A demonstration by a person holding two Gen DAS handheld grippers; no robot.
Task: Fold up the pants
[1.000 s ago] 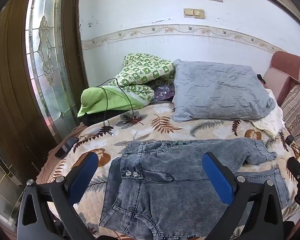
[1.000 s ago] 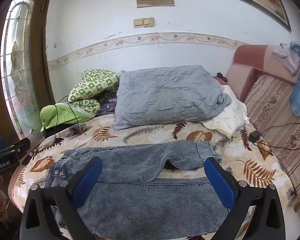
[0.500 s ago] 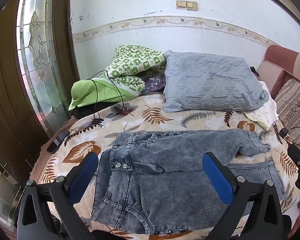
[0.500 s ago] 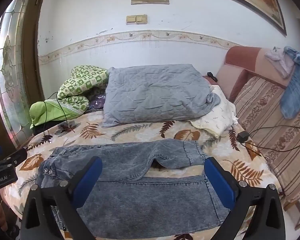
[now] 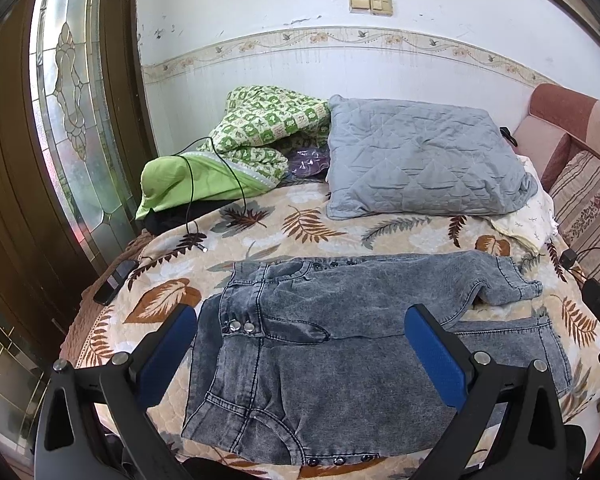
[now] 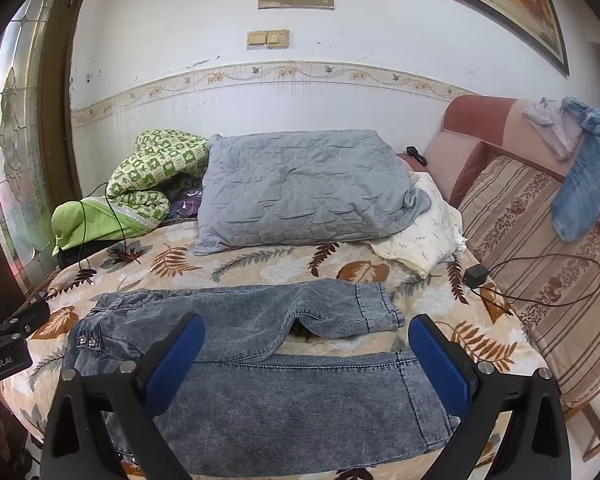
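Grey acid-wash denim pants (image 5: 340, 344) lie flat on the leaf-print bedspread (image 5: 308, 232), waistband to the left, legs running right. The far leg bends back at its cuff (image 5: 516, 284). The pants show in the right wrist view (image 6: 284, 392) too, the far cuff (image 6: 380, 312) lying slightly raised. My left gripper (image 5: 300, 356) is open and empty, held above the waist end. My right gripper (image 6: 306, 364) is open and empty, held above the near leg. Neither touches the cloth.
A grey quilted pillow (image 5: 420, 168) and a green patterned blanket (image 5: 260, 136) lie at the back of the bed. A black phone (image 5: 114, 282) rests at the left edge. A charger with cable (image 6: 476, 274) lies at the right, by a striped sofa back (image 6: 540, 240).
Both grippers have pulled back and risen from the pants, so more of the bed and the pants' near edge shows. The pants have not moved.
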